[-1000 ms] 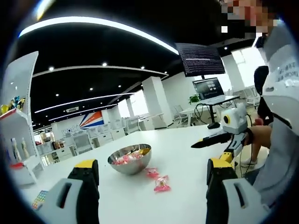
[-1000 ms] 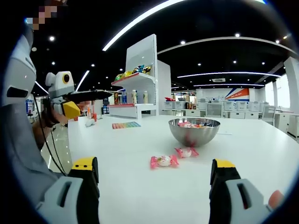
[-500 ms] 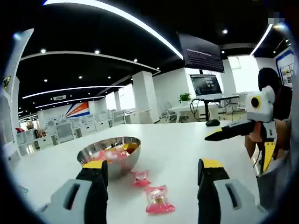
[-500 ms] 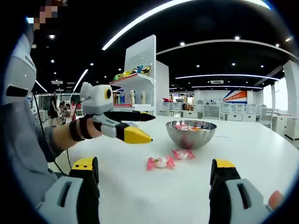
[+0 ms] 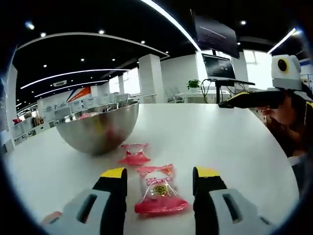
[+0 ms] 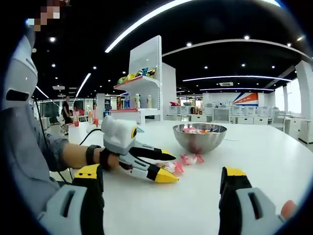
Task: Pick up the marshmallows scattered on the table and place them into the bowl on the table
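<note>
A steel bowl (image 5: pixel 98 129) (image 6: pixel 200 138) holding pink-wrapped marshmallows stands on the white table (image 5: pixel 210 142). Two pink-wrapped marshmallows lie in front of it. The nearer marshmallow (image 5: pixel 159 191) lies between the open jaws of my left gripper (image 5: pixel 158 174), low at the tabletop. The second marshmallow (image 5: pixel 133 154) (image 6: pixel 190 158) rests closer to the bowl. In the right gripper view the left gripper (image 6: pixel 164 167) straddles the nearer marshmallow (image 6: pixel 172 167), jaws apart. My right gripper (image 6: pixel 164 174) hangs open and empty above the table, back from the sweets.
A white shelf unit (image 6: pixel 144 83) with bottles and packets stands behind the table. Desks with monitors (image 5: pixel 220 66) lie beyond the far edge. The person's sleeve (image 6: pixel 29 147) is at the left of the right gripper view.
My left gripper has dropped down and forward until its jaws sit either side of the nearer marshmallow. The right gripper has stayed put.
</note>
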The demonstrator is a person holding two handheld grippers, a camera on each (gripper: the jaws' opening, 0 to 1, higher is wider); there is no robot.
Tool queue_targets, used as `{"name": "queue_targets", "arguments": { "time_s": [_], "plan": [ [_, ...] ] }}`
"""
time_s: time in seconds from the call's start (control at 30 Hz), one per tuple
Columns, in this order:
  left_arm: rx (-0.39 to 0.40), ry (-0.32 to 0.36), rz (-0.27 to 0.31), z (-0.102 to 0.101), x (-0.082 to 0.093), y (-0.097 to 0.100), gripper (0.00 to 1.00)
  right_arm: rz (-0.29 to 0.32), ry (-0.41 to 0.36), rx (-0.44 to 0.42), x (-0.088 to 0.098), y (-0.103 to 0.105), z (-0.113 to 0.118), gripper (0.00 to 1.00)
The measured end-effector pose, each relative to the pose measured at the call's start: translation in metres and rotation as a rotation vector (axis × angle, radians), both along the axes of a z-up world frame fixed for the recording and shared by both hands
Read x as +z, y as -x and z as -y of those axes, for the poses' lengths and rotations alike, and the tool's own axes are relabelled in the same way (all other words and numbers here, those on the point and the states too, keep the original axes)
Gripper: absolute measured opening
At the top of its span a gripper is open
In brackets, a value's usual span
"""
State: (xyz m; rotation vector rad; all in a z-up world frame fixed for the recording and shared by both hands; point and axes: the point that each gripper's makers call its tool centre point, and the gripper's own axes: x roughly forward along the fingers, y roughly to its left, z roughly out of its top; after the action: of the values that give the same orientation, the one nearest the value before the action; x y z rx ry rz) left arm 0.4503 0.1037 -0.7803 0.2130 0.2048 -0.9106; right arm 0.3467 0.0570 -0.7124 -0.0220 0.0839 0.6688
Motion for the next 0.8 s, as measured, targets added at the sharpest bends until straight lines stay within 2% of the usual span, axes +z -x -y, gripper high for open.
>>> {"name": "queue_targets", "arguments": {
  "time_s": [0.1,0.2,0.37,0.8],
  "plan": [
    [-0.002,0.019,-0.012,0.0007,0.0012,0.0002,0.45,-0.001,0.0,0.008,-0.0011,-0.0003,-0.003,0.94],
    [0.007,-0.021,-0.005,-0.0004,-0.0048,-0.0014,0.38,-0.002,0.001,0.012,-0.0016,-0.0005,-0.0042,0.94],
    [0.014,-0.015,-0.009,-0.0016,-0.0037,-0.0018,0.31,0.0,-0.003,0.009,-0.0014,0.0,-0.003,0.94],
    [0.018,-0.022,0.024,-0.0047,-0.0003,0.0005,0.24,-0.004,0.009,0.007,-0.0033,0.0021,-0.0034,0.94]
  ]
}}
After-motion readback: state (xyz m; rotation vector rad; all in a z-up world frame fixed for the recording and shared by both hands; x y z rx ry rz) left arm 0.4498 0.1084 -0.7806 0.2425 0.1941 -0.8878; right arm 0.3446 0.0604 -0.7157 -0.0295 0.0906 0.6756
